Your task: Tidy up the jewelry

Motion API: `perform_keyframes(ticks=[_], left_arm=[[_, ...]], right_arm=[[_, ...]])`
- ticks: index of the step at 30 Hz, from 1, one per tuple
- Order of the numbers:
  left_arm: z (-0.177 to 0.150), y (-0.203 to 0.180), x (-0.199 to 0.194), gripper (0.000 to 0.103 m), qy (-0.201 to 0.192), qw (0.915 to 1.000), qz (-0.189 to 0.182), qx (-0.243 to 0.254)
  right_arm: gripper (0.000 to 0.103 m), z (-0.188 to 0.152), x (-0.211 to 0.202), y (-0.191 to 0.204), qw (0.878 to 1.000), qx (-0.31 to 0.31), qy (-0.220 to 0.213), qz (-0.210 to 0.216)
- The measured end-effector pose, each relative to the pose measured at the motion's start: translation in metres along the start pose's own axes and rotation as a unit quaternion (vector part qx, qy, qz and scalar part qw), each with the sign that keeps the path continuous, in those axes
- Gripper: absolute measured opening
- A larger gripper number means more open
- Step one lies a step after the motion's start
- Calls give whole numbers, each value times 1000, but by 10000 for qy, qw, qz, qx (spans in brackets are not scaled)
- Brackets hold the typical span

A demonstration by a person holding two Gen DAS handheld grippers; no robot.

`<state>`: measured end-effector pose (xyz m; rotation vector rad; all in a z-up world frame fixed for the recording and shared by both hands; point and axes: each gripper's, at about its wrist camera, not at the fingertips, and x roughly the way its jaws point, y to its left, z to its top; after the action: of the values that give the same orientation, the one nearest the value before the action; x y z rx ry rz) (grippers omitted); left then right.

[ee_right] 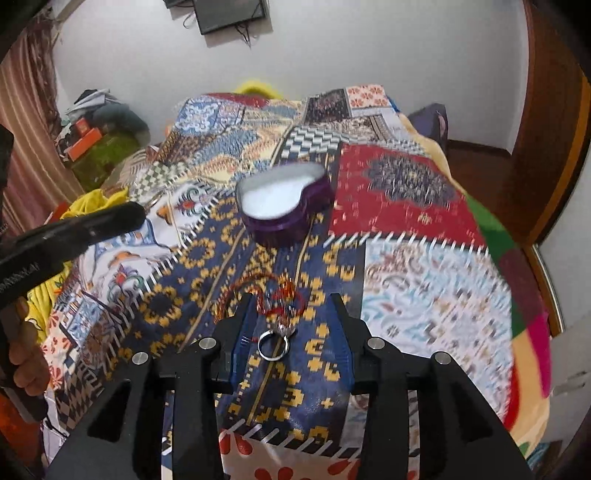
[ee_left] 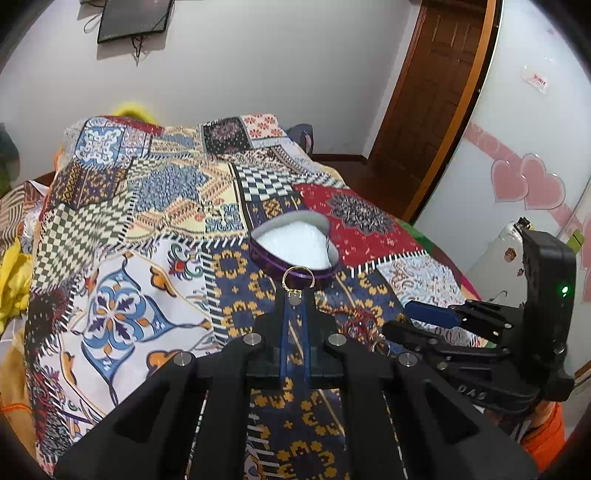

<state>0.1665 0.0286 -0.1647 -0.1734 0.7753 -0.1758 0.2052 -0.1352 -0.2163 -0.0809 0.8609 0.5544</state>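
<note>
A purple heart-shaped box (ee_left: 295, 245) with a white lining stands open on the patchwork blanket (ee_left: 147, 221). My left gripper (ee_left: 294, 295) is shut on a gold ring (ee_left: 284, 277), held just in front of the box's near wall. In the right wrist view the box (ee_right: 284, 199) lies ahead. My right gripper (ee_right: 291, 301) is open low over the blanket. Between its fingers lie a silver ring (ee_right: 272, 357) and a tangled red beaded piece (ee_right: 284, 295), neither touched by the pads. The left gripper (ee_right: 133, 216) shows at the left edge, gripped by a hand (ee_right: 22, 350).
The blanket covers a bed that fills both views. A dark screen (ee_left: 133, 18) hangs on the far wall, and a wooden door (ee_left: 436, 92) stands at the right. A white cabinet with pink hearts (ee_left: 524, 181) is close on the right. Yellow cloth (ee_left: 11, 280) and clutter (ee_right: 99, 144) lie left.
</note>
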Motion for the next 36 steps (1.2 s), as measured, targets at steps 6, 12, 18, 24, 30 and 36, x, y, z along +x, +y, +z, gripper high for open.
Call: perform_keyframes(ticks=[6, 12, 18, 24, 30, 36], left_arm=[[-8, 3, 5, 5, 117, 9999, 28, -51], [-7, 0, 4, 5, 80, 9999, 94, 35], [0, -4, 2, 5, -7, 9999, 63, 83], [10, -7, 4, 5, -66, 9999, 52, 138], [23, -8, 9, 5, -100, 9997, 78, 201], [36, -2, 22, 5, -80, 9998, 66, 153]], right_arm=[[31, -7, 18, 5, 9999, -58, 134, 16], [12, -7, 21, 1, 9999, 35, 148, -2], [11, -6, 9, -1, 10000, 2, 44, -26], [11, 11, -7, -6, 9996, -5, -261, -46], [11, 35, -13, -6, 9984, -4, -558, -16], [11, 57, -10, -5, 9972, 29, -750, 75]])
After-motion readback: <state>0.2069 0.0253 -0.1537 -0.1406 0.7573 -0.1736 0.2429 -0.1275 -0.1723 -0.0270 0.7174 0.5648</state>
